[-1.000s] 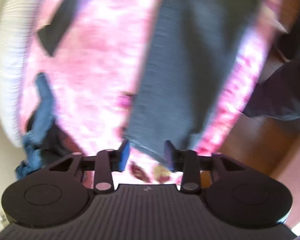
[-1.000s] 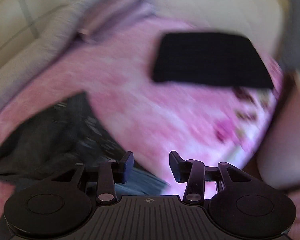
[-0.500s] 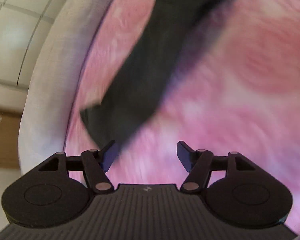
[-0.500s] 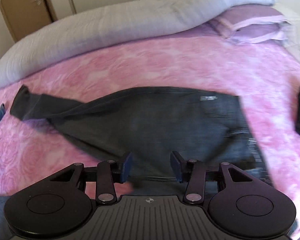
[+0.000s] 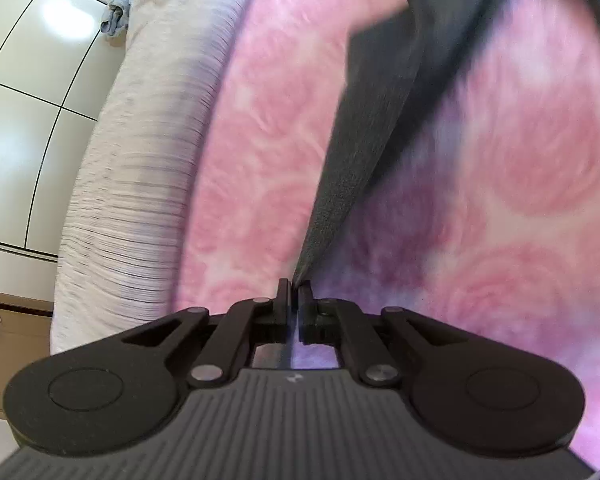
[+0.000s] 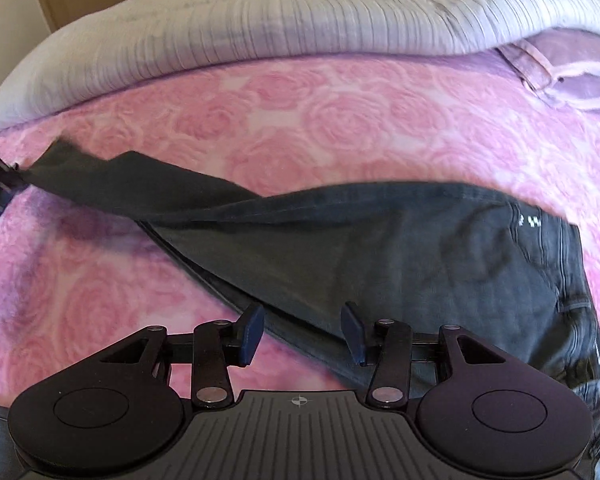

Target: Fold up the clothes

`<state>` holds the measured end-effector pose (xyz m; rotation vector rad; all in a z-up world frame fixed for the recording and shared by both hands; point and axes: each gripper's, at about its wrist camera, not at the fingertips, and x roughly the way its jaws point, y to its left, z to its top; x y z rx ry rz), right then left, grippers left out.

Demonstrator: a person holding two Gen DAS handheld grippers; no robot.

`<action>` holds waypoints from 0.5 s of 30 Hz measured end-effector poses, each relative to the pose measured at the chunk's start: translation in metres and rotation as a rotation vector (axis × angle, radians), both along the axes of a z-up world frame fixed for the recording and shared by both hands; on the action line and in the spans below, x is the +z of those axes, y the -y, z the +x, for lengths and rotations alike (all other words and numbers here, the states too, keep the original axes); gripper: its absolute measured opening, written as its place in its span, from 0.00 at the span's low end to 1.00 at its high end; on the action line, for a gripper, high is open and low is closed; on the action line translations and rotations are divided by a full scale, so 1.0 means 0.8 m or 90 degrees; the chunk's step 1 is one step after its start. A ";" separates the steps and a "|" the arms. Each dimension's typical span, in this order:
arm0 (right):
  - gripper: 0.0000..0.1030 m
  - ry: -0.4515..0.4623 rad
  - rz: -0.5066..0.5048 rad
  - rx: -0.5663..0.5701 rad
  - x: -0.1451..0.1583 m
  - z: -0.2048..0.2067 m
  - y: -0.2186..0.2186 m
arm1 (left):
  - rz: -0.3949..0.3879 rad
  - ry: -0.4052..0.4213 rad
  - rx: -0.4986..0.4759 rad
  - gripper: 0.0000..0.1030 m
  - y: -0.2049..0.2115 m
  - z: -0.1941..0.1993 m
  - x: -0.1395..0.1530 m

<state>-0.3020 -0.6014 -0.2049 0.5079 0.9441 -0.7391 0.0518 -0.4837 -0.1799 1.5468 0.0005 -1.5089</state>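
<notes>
1. Dark jeans [image 6: 420, 248] spread on pink bedspread [image 6: 320, 120], long axis left to right, waist end at right
2. Left gripper [image 5: 294, 292] clenched on leg hem, leg lifted and pulled taut
3. Right gripper [image 6: 302, 328] released, hovering just over near edge of seat, closer to waist
</notes>
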 end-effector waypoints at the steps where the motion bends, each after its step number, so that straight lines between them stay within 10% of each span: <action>1: 0.45 0.003 -0.001 0.000 0.004 0.000 0.000 | 0.009 -0.012 0.005 0.02 0.006 0.000 0.032; 5: 0.46 0.013 -0.011 -0.017 0.019 -0.009 0.002 | 0.151 -0.059 0.059 0.07 0.113 0.021 0.080; 11: 0.46 0.005 -0.021 -0.063 0.034 -0.042 -0.009 | 0.127 0.106 0.186 0.12 0.214 0.095 -0.015; 15: 0.48 -0.013 -0.005 -0.059 0.024 -0.061 -0.023 | 0.083 0.042 0.212 0.41 0.135 0.084 -0.016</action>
